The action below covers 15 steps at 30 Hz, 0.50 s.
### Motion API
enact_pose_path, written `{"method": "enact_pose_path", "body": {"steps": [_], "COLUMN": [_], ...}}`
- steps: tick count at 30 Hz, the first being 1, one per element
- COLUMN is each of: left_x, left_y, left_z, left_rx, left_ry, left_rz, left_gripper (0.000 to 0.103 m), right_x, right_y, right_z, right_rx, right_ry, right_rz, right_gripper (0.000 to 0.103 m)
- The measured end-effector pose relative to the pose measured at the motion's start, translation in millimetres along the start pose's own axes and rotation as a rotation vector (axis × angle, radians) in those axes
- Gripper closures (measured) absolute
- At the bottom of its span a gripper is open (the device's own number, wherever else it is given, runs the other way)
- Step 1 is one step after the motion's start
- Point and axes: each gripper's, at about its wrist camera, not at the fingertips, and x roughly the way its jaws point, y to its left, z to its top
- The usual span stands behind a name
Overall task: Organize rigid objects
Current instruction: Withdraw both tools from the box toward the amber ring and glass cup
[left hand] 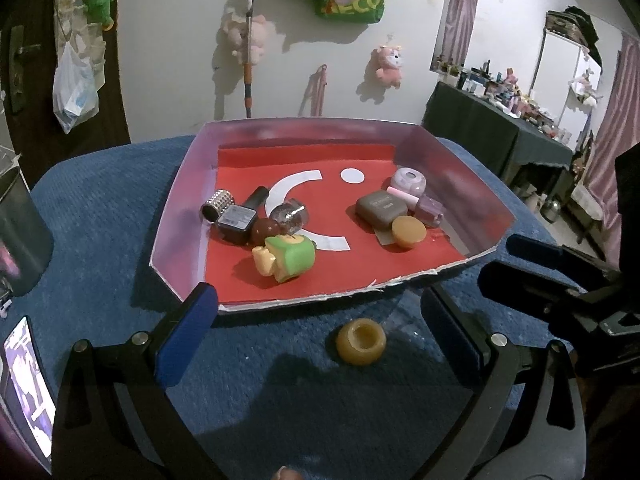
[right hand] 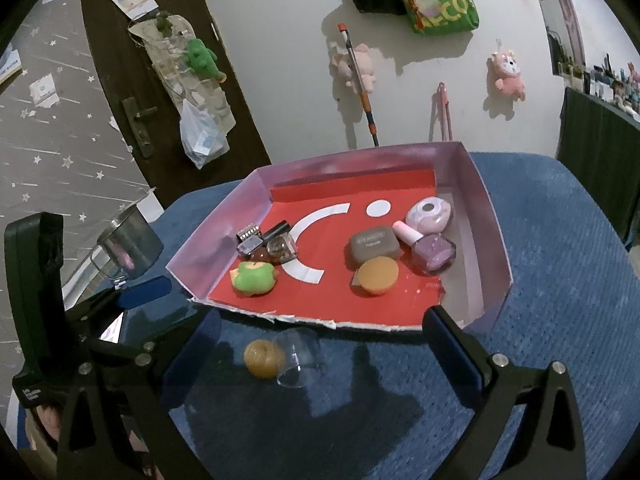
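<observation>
A shallow cardboard tray with pale lilac walls and a red floor (left hand: 180, 208) sits on the blue textured cloth (left hand: 112, 208); it is the landmark. Inside it, two clusters are already gathered, left and right. Just outside its torn near edge lies a clear glass jar on its side (right hand: 300, 360), touching a small round amber lid (right hand: 264, 359). Both the left gripper (left hand: 316, 328) and right gripper (right hand: 320, 344) are released wide, grasping nothing. The sorting looks nearly finished; next, one claw should probably close on the amber lid.

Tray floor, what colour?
Red with white shapes, tray floor; clearest in the right wrist view.
</observation>
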Motion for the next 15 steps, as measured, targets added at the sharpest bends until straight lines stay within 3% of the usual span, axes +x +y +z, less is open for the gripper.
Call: {"method": "enact_pose_path", "body": {"steps": [15], "left_x": [2.6], "left_y": [8.7], "left_z": [-19.3], "left_rx": [-0.036], "left_ry": [0.046], "left_rz": [-0.014], "left_gripper": [0.000], "right_x": [-5.0], "right_y": [5.7], "right_z": [-20.2], "right_rx": [0.006], "right_ry": [0.015], "right_rz": [0.005], "right_gripper": [0.000]}}
